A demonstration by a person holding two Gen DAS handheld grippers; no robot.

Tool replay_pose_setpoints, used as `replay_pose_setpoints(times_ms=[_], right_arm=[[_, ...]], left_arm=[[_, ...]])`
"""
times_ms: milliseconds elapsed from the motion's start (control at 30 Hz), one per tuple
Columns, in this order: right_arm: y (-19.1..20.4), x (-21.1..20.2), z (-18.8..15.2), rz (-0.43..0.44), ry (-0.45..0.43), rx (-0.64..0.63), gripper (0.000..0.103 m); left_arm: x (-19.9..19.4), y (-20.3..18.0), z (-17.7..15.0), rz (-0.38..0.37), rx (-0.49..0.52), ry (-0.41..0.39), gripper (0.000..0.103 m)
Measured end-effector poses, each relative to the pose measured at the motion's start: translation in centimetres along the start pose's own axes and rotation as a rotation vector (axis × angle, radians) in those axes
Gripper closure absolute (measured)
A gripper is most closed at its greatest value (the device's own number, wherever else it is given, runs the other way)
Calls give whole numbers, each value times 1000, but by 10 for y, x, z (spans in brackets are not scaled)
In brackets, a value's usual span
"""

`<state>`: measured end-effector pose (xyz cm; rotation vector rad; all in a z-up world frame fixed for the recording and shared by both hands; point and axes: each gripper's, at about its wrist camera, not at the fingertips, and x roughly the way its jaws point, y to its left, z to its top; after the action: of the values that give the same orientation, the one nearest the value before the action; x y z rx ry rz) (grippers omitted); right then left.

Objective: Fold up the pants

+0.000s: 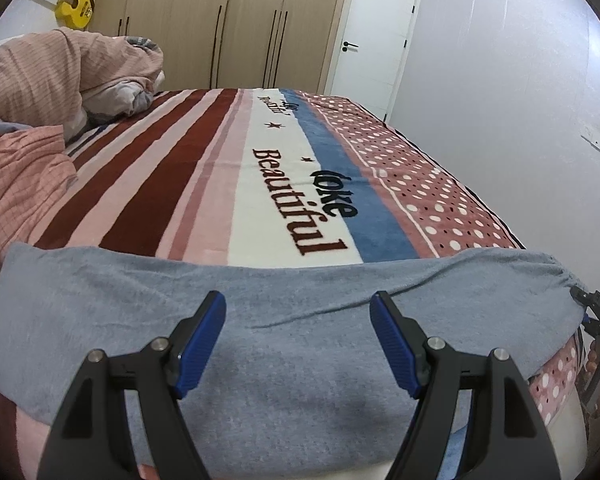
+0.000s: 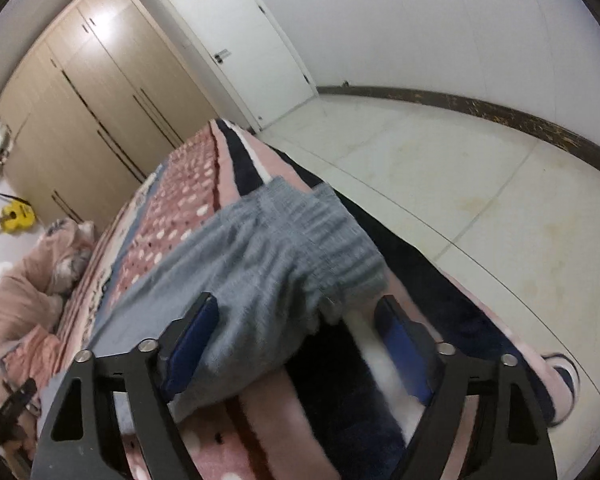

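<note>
The grey knitted pants (image 1: 280, 320) lie spread across the near edge of the striped and dotted fleece blanket (image 1: 228, 184) on the bed. The left gripper (image 1: 298, 312) hovers over their middle, jaws wide apart, holding nothing. The right gripper (image 2: 296, 312) is spread wide too, empty, over the ribbed waistband end (image 2: 340, 240).

The left gripper (image 1: 298, 312) points toward 12 o'clock, jaws wide apart and holding nothing. The right gripper (image 2: 296, 316) is also spread open, tilted, appearing at 3 o'clock in the left view.
</note>
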<state>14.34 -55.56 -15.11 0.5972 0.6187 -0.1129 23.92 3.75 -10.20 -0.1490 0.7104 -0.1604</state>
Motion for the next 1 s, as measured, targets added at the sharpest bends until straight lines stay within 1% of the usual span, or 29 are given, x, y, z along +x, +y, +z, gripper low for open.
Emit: replay_pose_setpoints(times_ms=[33, 67, 100, 133, 200, 267, 400, 533, 667, 733, 867, 1000], right_arm=[[3, 3, 2, -3, -8, -7, 61], [6, 5, 4, -3, -13, -11, 69], [14, 8, 7, -5, -25, -26, 81], [21, 7, 9, -5, -37, -49, 88], [37, 2, 12, -15, -76, -107, 91], [56, -6, 17, -3, -113, -158, 92], [93, -20, 26, 49, -142, -218, 93], [144, -32, 28, 111, -162, -297, 94], [201, -40, 21, 182, -173, -383, 94], [236, -38, 12, 224, -168, -430, 94], [294, -26, -12, 314, -118, -495, 95], [356, -1, -59, 386, -31, -599, 95]], left_arm=[[-1, 1, 0, 1, -1, -2, 32], [-2, 2, 0, 5, -2, -7, 32], [-4, 4, -1, 10, -3, -12, 32], [-5, 6, -1, 13, -5, -16, 32], [-10, 11, -3, 18, -16, -25, 32], [-18, 20, -5, 25, -32, -39, 32], [-34, 39, -12, 45, -65, -69, 32], [-53, 63, -23, 83, -82, -85, 32], [-74, 89, -40, 116, -95, -98, 32], [-83, 102, -47, 125, -108, -103, 32], [-103, 131, -63, 139, -151, -116, 32], [-117, 151, -76, 152, -182, -126, 32]])
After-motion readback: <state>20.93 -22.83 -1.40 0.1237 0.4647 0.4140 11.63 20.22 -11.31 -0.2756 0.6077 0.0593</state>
